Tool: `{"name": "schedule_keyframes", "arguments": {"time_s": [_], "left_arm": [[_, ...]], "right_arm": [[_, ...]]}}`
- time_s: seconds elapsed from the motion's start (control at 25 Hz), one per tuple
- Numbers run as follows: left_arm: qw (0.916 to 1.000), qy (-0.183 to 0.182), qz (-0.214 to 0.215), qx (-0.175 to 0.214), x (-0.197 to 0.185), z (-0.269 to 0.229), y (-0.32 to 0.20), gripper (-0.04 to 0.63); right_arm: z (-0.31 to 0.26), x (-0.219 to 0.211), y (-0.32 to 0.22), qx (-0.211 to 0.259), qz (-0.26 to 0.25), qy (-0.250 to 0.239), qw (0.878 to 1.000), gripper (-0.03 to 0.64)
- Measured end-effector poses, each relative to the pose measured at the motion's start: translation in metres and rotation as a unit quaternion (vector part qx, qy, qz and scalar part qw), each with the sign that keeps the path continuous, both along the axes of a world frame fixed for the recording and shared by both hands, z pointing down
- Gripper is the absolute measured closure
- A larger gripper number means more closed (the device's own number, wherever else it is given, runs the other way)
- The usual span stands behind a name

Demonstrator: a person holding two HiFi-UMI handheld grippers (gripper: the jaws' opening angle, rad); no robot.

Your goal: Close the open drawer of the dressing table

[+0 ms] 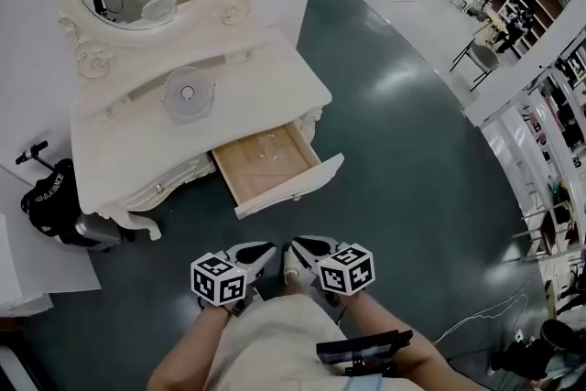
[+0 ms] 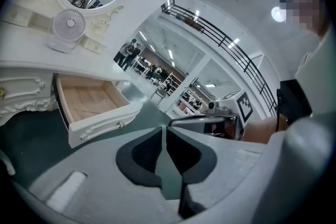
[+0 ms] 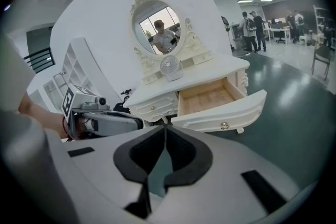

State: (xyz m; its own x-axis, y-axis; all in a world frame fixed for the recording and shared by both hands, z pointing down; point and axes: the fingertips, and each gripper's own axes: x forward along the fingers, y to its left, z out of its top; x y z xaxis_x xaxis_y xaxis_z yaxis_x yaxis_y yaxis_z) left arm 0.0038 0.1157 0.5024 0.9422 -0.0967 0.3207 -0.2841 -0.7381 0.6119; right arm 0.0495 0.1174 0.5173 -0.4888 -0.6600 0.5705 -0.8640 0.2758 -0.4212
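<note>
My left gripper (image 1: 264,252) and right gripper (image 1: 300,248) hang side by side near me, each with its jaws pressed together on nothing. Just beyond them the drawer (image 1: 291,188) stands open at the right front of the dressing table (image 1: 256,82), with a small fan (image 1: 188,92) on top.

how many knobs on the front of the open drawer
2. Both are on the open drawer's front panel, seen in the left gripper view: the left knob near its lower-left end, the right knob further right. None seems hidden.
</note>
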Motion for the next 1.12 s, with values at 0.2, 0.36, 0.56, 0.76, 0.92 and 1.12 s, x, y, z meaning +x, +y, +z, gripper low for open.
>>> {"name": "schedule_keyframes", "arguments": {"time_s": [0.2, 0.36, 0.56, 0.76, 0.92, 1.12], "left_arm": [[1.0000, -0.005, -0.004, 0.001, 0.008, 0.005, -0.012, 0.577], [0.9999, -0.009, -0.011, 0.000, 0.012, 0.008, -0.018, 0.577], [0.9998, -0.011, -0.016, -0.009, 0.014, 0.014, -0.021, 0.577], [0.9994, -0.028, -0.013, -0.015, 0.015, 0.028, -0.023, 0.577], [0.9991, -0.037, -0.012, -0.019, 0.016, 0.035, -0.025, 0.577], [0.9989, -0.038, -0.015, -0.023, 0.016, 0.039, -0.028, 0.577]], "right_arm": [[0.013, 0.006, -0.013, -0.004, -0.007, 0.000, 1.000, 0.598], [0.023, 0.010, -0.022, -0.010, -0.018, 0.005, 1.000, 0.598], [0.033, 0.016, -0.031, -0.019, -0.025, 0.015, 0.999, 0.598], [0.044, 0.020, -0.036, -0.030, -0.035, 0.029, 0.999, 0.598], [0.053, 0.021, -0.040, -0.038, -0.045, 0.043, 0.997, 0.596], [0.062, 0.021, -0.044, -0.051, -0.044, 0.048, 0.997, 0.531]]}}
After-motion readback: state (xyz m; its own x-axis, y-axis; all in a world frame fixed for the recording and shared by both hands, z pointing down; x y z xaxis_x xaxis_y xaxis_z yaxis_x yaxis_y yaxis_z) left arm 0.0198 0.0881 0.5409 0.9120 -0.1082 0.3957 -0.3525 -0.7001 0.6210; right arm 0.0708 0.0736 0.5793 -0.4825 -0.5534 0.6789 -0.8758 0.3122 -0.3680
